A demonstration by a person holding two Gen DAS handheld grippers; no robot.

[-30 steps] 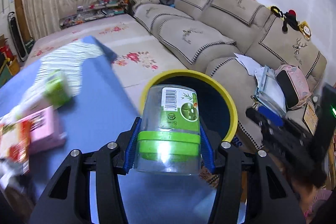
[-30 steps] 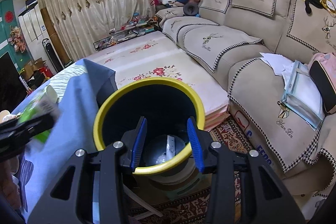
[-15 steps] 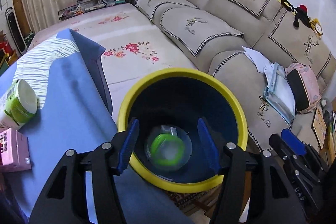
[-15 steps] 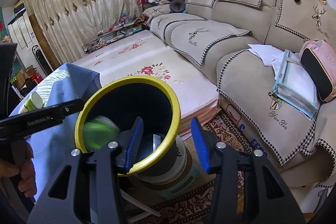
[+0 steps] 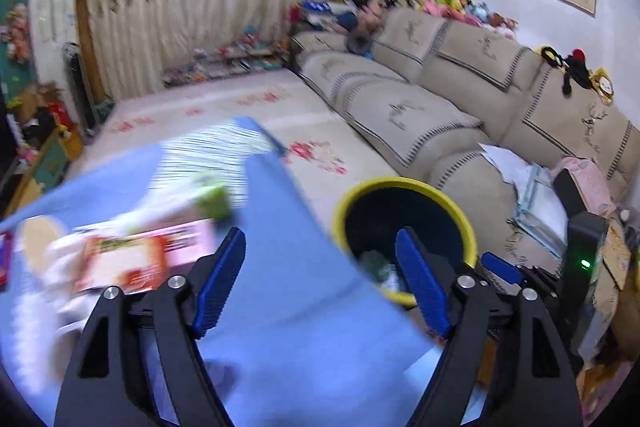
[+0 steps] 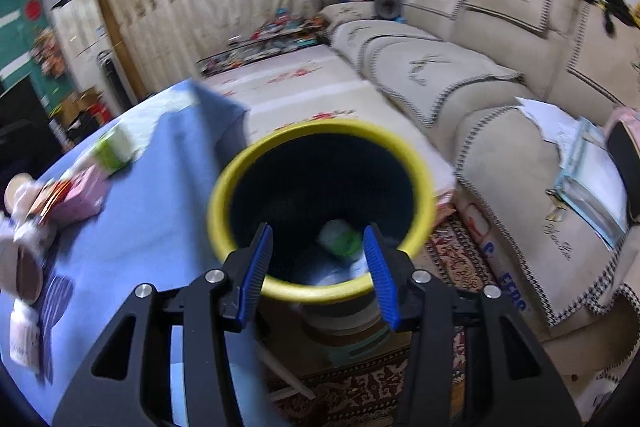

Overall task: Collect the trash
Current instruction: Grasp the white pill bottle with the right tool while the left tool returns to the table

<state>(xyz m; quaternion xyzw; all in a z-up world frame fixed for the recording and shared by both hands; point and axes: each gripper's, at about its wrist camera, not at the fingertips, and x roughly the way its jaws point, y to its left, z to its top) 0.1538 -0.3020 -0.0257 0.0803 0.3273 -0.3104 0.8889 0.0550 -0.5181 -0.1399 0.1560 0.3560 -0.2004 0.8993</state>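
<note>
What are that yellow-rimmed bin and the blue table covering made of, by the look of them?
The bin looks like moulded plastic: smooth yellow rim with a soft sheen, dark inside. The blue table covering looks like matte cloth, since it drapes and folds over the table's corner. Blur leaves both uncertain.

The left wrist view looks forward and down over the blue-clothed table (image 5: 288, 307), the yellow-rimmed dark bin (image 5: 464, 223) ahead-right. The right wrist view sits close above that bin (image 6: 224, 195). Both share the beige sofa (image 5: 408, 115).
</note>
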